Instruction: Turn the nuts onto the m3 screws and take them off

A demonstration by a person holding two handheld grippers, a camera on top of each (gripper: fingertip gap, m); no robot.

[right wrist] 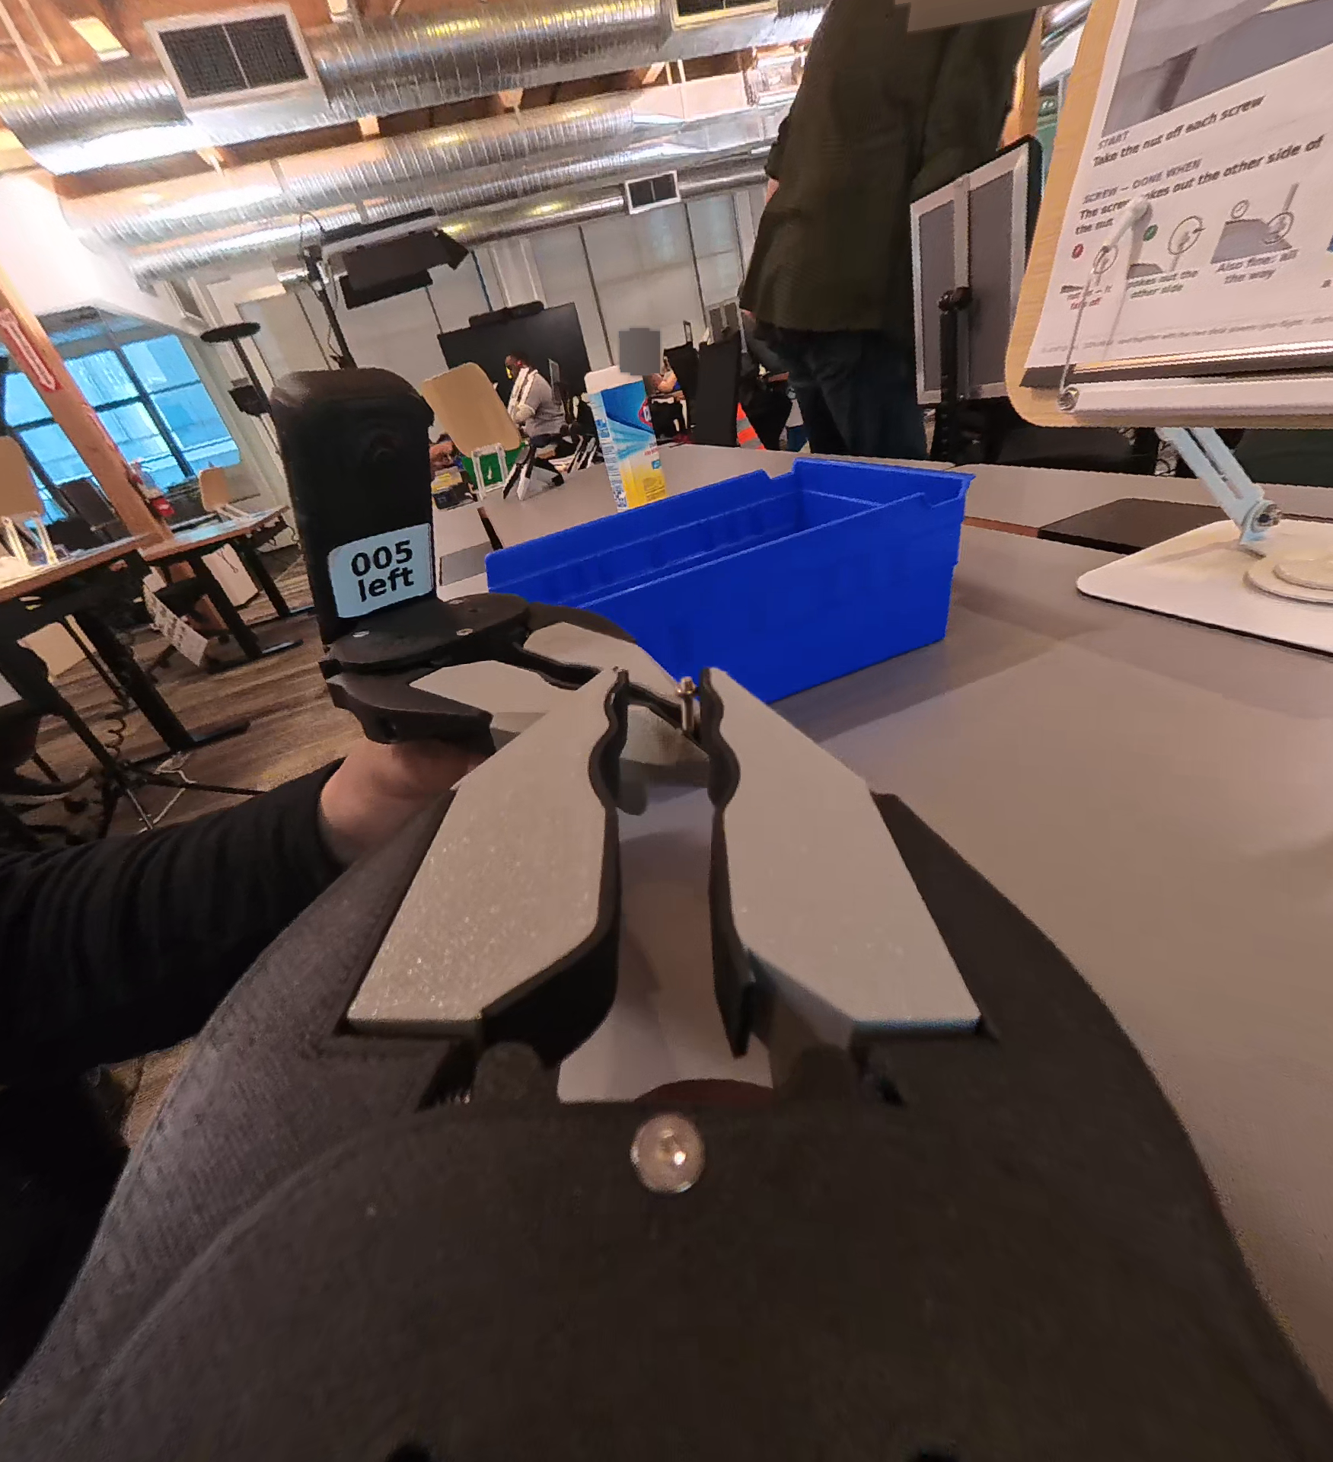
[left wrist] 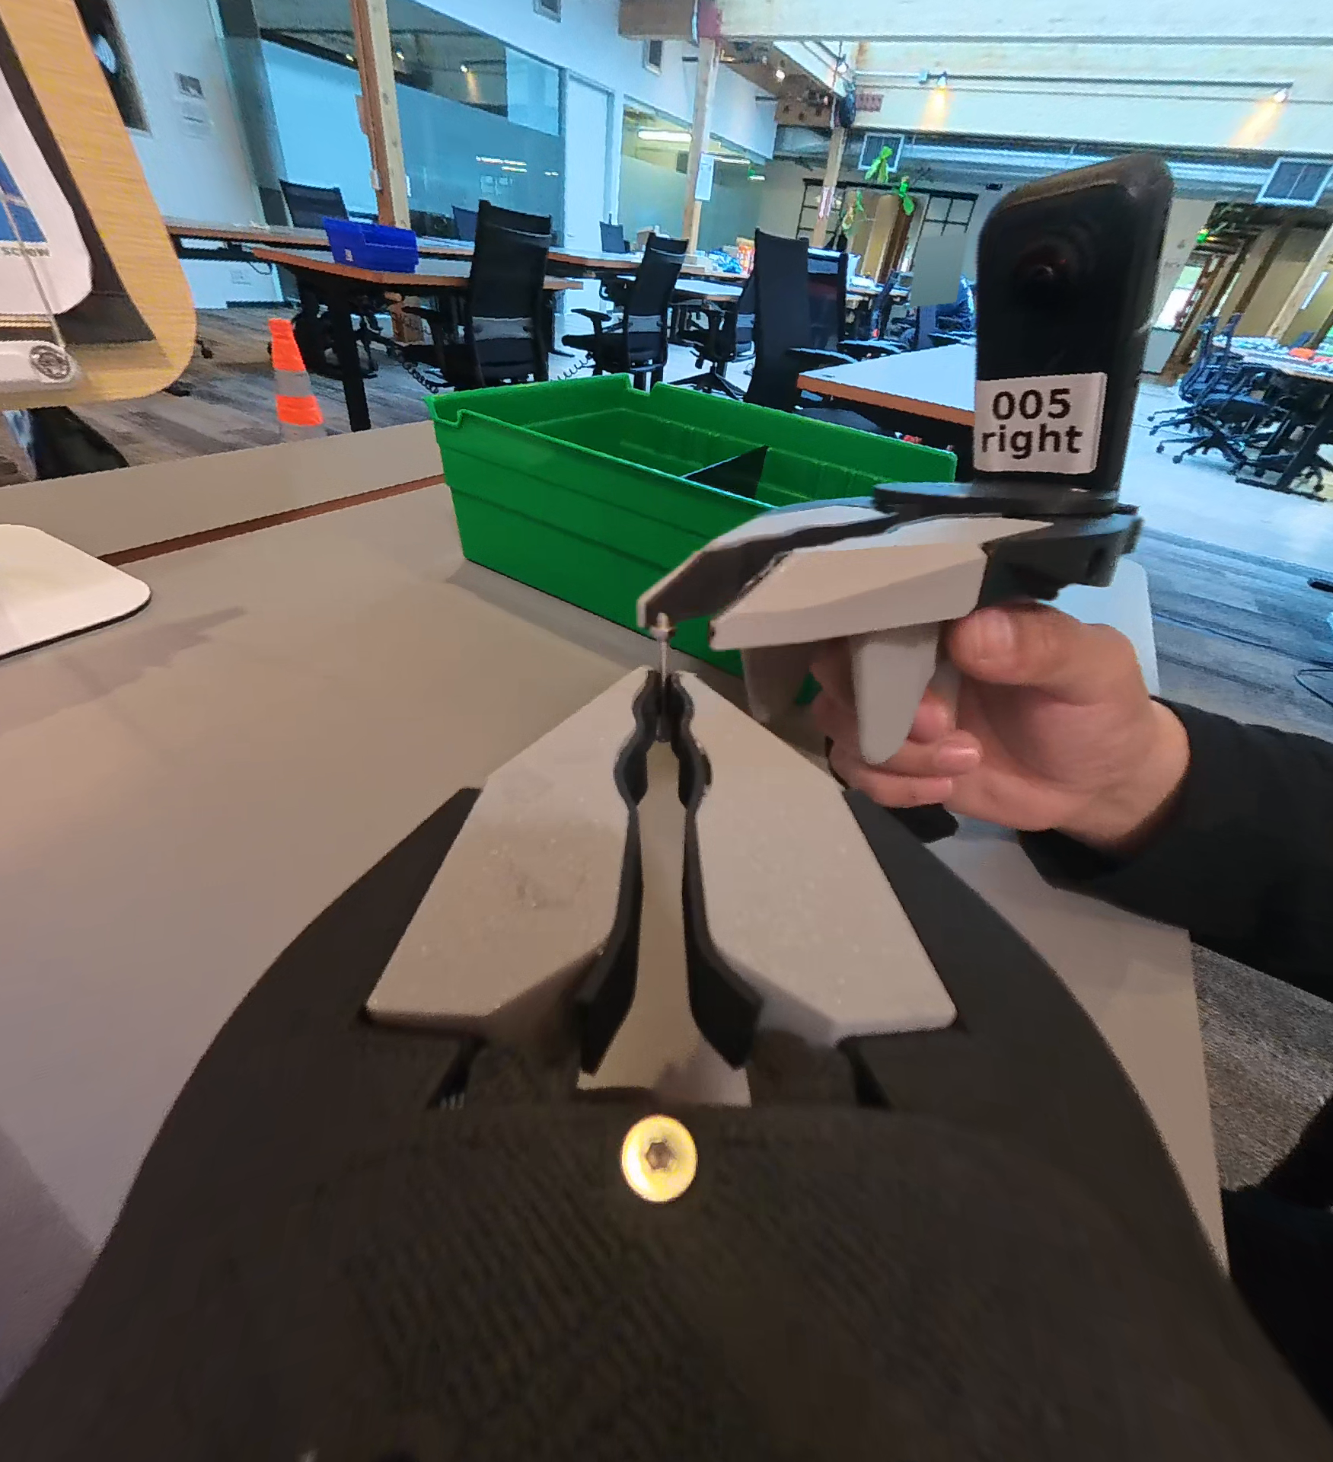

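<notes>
My left gripper (left wrist: 661, 700) is shut on a thin m3 screw (left wrist: 661, 658) and holds it upright above the grey table (left wrist: 252, 712). A small nut (left wrist: 661, 630) sits at the screw's top end. My right gripper (left wrist: 687, 625) comes in from the right with its tips at the nut. In the right wrist view my right gripper (right wrist: 667, 684) has its jaws apart. The nut (right wrist: 684, 688) and the screw (right wrist: 685, 713) stand between them, close against the right finger (right wrist: 726, 712). The left gripper (right wrist: 679, 736) holds the screw from below.
A green bin (left wrist: 568, 490) stands behind the grippers. A blue bin (right wrist: 766, 585) stands on the other side. An instruction sheet on a stand (right wrist: 1201, 198) with a white base (right wrist: 1169, 585) is near it. A wipes canister (right wrist: 623, 443) and a standing person (right wrist: 845, 198) are farther back. Left and right tips are no more than a few centimetres apart.
</notes>
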